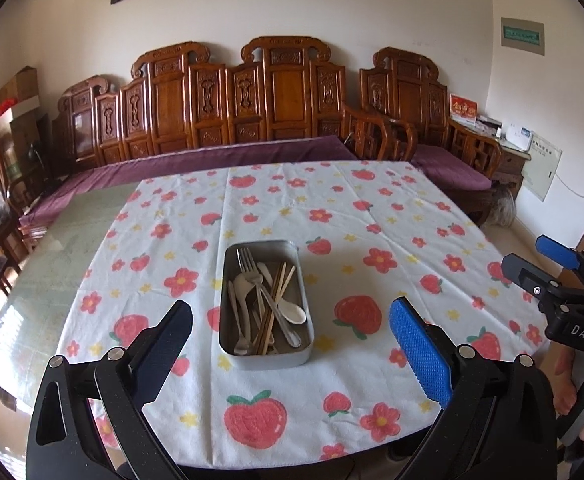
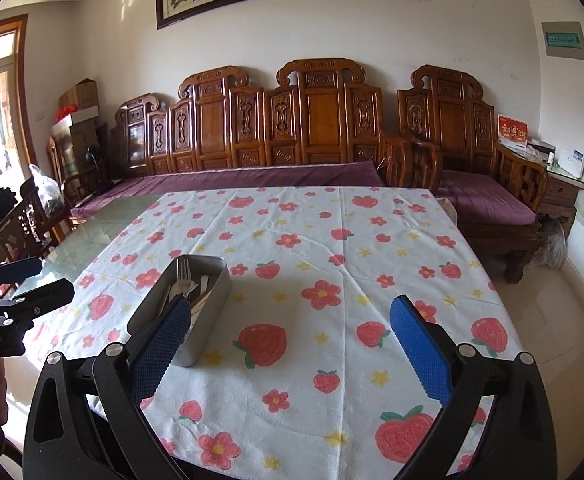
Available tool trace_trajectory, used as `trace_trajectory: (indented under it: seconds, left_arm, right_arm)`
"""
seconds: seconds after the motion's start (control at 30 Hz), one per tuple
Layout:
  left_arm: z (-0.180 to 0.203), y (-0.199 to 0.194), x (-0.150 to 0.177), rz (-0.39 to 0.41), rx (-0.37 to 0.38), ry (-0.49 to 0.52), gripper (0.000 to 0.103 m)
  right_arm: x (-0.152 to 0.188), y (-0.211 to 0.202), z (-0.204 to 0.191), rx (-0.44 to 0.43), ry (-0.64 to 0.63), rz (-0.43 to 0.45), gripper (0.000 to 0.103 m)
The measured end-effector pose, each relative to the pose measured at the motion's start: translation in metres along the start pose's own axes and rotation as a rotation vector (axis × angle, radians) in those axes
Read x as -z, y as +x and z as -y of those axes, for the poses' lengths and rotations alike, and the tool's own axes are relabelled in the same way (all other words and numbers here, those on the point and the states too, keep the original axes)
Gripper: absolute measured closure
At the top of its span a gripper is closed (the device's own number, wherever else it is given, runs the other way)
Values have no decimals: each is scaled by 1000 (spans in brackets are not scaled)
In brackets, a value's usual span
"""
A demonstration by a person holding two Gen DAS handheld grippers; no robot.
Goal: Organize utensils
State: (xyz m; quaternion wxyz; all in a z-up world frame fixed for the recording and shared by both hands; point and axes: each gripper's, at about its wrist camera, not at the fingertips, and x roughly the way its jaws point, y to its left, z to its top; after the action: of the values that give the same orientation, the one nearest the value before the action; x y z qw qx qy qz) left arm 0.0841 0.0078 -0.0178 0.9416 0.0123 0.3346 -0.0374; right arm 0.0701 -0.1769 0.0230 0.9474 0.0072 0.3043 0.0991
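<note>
A rectangular grey metal tin (image 1: 266,304) sits near the middle of the tabletop (image 1: 371,240), on a white cloth printed with red strawberries and flowers (image 1: 331,208). In it lie the utensils, all in a loose jumble: a steel fork (image 1: 248,266), pale spoons (image 1: 293,314) and wooden chopsticks (image 1: 278,300). Nothing lies loose on the cloth. That would suit either utensils gathered in, or a heap waiting to be sorted; I cannot say which.

The left gripper (image 1: 292,344) hangs just short of the tin, fingers spread wide and empty. The right gripper (image 2: 292,344) hovers to the tin's right, likewise wide and empty. A carved wooden bench with purple cushions (image 1: 252,120) stands behind, well clear.
</note>
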Motion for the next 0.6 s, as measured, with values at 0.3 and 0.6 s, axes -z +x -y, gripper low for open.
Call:
trace_trajectory:
  seconds: [0.3,0.6]
  left_arm:
    - [6,-33,-18,69,23,-15,8]
    - [8,-66,-32,157,11,-20,8]
  right_arm:
    - [-17,-31,-6,2,-20,72,3]
    - [-37,-70,-8,-21,-15,170,3]
